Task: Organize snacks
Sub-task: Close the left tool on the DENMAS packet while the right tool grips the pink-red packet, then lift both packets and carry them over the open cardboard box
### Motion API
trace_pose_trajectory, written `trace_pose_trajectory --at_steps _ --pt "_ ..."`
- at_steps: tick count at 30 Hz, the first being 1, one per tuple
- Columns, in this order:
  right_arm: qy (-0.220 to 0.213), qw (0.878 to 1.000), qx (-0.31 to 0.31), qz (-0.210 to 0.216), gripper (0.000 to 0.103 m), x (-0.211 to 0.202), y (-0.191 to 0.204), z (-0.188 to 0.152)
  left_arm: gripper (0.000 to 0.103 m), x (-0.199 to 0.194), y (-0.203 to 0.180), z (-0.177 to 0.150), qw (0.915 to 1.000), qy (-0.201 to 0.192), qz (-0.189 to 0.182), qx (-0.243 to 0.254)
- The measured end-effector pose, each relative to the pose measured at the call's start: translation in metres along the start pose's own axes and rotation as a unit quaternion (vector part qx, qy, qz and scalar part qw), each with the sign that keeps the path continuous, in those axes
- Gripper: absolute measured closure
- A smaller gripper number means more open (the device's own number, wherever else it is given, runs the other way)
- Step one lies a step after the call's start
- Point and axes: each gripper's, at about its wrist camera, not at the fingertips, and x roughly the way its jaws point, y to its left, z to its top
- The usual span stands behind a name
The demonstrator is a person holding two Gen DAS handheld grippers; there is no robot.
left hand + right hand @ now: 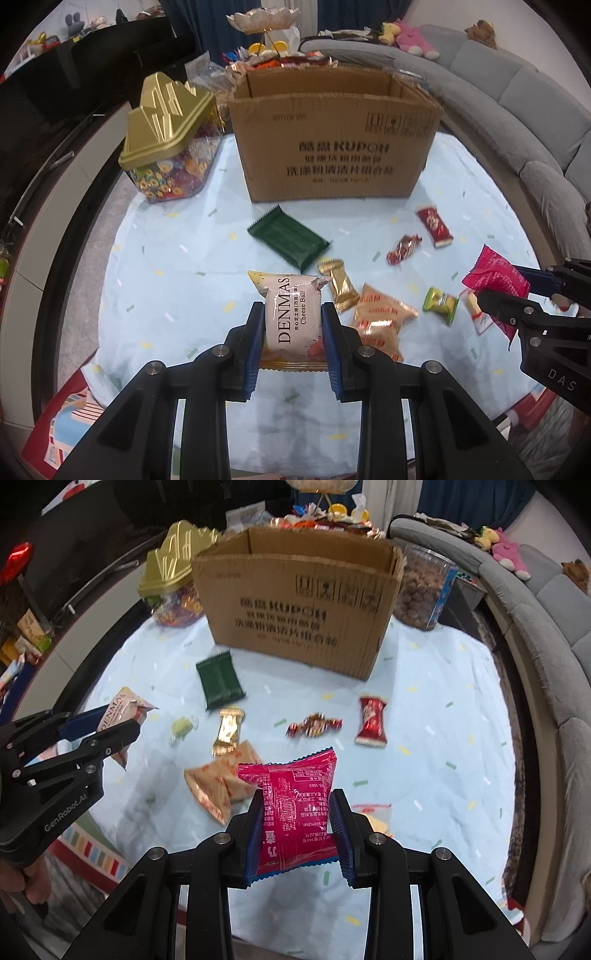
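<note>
My left gripper [293,314] is shut on a white DENMAS cheese ball packet [291,314] and holds it above the table; the gripper also shows in the right wrist view [129,723]. My right gripper [297,801] is shut on a magenta snack packet [295,805], also seen in the left wrist view [495,273]. An open cardboard box [332,147] stands at the back of the table. Loose snacks lie in front of it: a dark green packet [288,240], a gold wafer [338,284], orange packets [380,317], a red candy [404,249] and a red bar [436,225].
A gold-lidded jar of sweets [170,147] stands left of the box. A clear tub of brown balls [424,587] stands right of it. The table has a light blue cloth [177,258]. A grey sofa [535,110] curves along the right. A tiered snack dish [266,22] stands behind the box.
</note>
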Motion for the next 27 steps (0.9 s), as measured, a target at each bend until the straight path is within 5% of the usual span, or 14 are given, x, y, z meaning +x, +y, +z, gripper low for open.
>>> trace_pose_trajectory --at_steps 27 --pt "-0.076 0.996 0.037 -0.021 0.068 -0.033 -0.018 0.077 0.073 -0.024 0.011 0.087 0.9979 -0.054 0.009 -0.035"
